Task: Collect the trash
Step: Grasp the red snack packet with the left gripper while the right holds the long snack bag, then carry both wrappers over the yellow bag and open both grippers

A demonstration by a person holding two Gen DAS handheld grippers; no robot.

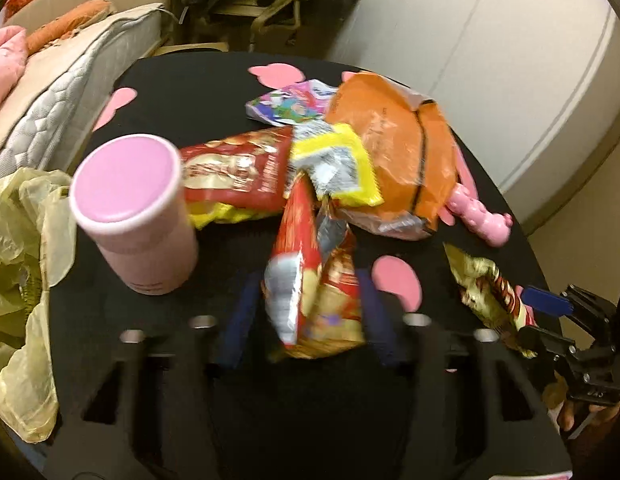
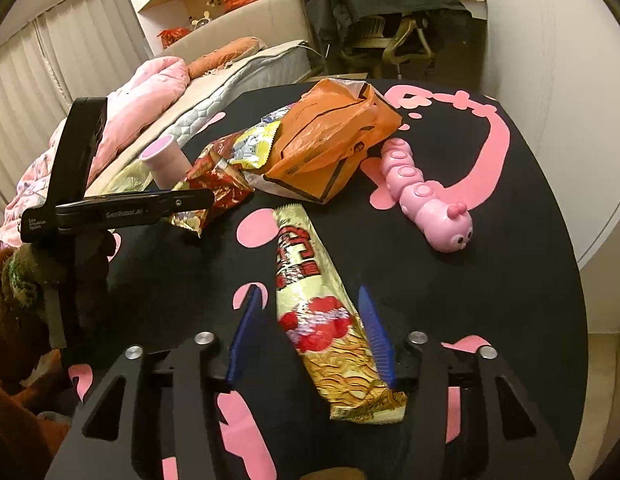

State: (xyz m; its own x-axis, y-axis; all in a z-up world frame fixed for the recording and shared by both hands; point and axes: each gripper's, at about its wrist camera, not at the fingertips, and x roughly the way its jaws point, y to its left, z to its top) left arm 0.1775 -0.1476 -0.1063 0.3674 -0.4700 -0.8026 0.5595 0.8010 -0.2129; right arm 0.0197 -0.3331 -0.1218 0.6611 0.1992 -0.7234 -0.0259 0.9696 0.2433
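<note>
A crumpled red snack wrapper point(image 1: 314, 300) stands upright between the blue fingers of my left gripper point(image 1: 307, 280), which is shut on it; the picture there is blurred. In the right wrist view the same left gripper point(image 2: 205, 200) has that red wrapper point(image 2: 221, 184) at its tip. A long gold noodle wrapper point(image 2: 322, 320) lies flat on the black table point(image 2: 510, 280) between the fingers of my right gripper point(image 2: 308, 292). Those jaws stand open: the left finger is clear of the wrapper and the right one is at its edge. The left wrist view shows the gold wrapper point(image 1: 486, 292) by my right gripper point(image 1: 550, 304).
More litter lies mid-table: an orange plastic bag point(image 1: 394, 152), a yellow wrapper point(image 1: 338, 164), a red packet point(image 1: 237, 172) and a colourful packet point(image 1: 289, 104). A pink canister point(image 1: 129, 200) stands at the left and a pink caterpillar toy point(image 2: 426, 200) lies at the right. A yellowish plastic bag point(image 1: 21, 260) hangs at the table's left edge, beside a mattress point(image 1: 49, 100).
</note>
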